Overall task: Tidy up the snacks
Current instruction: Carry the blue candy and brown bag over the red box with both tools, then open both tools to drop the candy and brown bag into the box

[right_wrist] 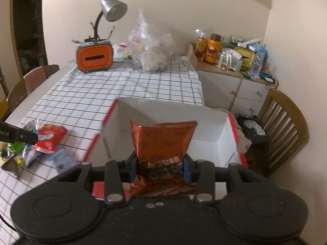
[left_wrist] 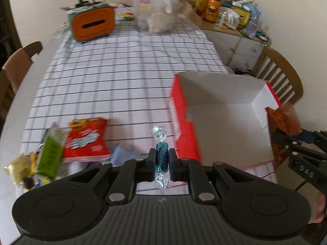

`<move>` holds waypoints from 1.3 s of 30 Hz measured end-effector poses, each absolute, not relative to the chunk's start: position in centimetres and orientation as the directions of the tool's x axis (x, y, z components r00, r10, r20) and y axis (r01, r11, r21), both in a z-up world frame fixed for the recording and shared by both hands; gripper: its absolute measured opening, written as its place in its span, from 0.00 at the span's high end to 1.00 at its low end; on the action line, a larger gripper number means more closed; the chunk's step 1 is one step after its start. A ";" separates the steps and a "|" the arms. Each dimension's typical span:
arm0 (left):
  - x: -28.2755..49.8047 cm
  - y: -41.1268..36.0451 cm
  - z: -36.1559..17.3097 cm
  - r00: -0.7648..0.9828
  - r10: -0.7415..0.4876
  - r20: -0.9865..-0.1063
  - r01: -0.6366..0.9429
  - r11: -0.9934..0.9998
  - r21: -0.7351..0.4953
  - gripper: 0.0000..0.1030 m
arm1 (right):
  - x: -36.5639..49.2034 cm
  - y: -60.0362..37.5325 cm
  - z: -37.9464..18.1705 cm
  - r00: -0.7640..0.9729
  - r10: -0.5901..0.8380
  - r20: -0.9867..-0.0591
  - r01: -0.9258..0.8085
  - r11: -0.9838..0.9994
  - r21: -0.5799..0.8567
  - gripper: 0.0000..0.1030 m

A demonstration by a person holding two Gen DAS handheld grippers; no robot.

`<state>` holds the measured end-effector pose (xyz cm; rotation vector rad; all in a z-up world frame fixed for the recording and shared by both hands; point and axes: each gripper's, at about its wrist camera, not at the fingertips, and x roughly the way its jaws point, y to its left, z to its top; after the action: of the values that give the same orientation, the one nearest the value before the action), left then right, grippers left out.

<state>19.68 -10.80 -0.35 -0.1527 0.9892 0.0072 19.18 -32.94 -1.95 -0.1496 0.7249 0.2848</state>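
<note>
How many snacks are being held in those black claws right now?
2. The left gripper pinches a blue wrapped candy; the right gripper clamps an orange Oreo packet above the open red box.

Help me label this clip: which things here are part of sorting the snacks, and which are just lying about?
Job: teal candy in left gripper; Oreo packet in right gripper; red box; red snack bag.
Lying about: orange tissue holder, desk lamp, plastic bag.

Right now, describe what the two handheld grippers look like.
Both are matte black plastic. The left gripper has a ribbed body, round side discs, silver pivot bolts and black pads. The right gripper looks the same but with blue pads; white lettering marks its side.
</note>
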 end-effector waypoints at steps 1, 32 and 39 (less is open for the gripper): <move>20.3 -11.5 -0.4 0.548 -0.063 -0.834 -0.070 0.990 -0.121 0.88 | 19.8 -33.5 -2.2 0.708 0.205 -0.676 -0.307 0.951 -0.033 0.60; 31.6 -24.2 -9.1 0.359 0.053 -0.932 0.089 0.992 0.091 0.88 | 30.1 -35.7 -10.6 0.468 0.189 -0.863 -0.455 0.889 -0.053 0.60; 32.5 -24.8 -10.0 0.294 0.053 -0.954 0.117 0.989 0.091 0.88 | 31.0 -35.7 -11.3 0.422 0.169 -0.891 -0.453 0.890 -0.046 0.60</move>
<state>32.53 -24.75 -9.98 0.1534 1.2732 -0.0429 30.99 -35.67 -11.33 -0.2988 1.0685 0.3966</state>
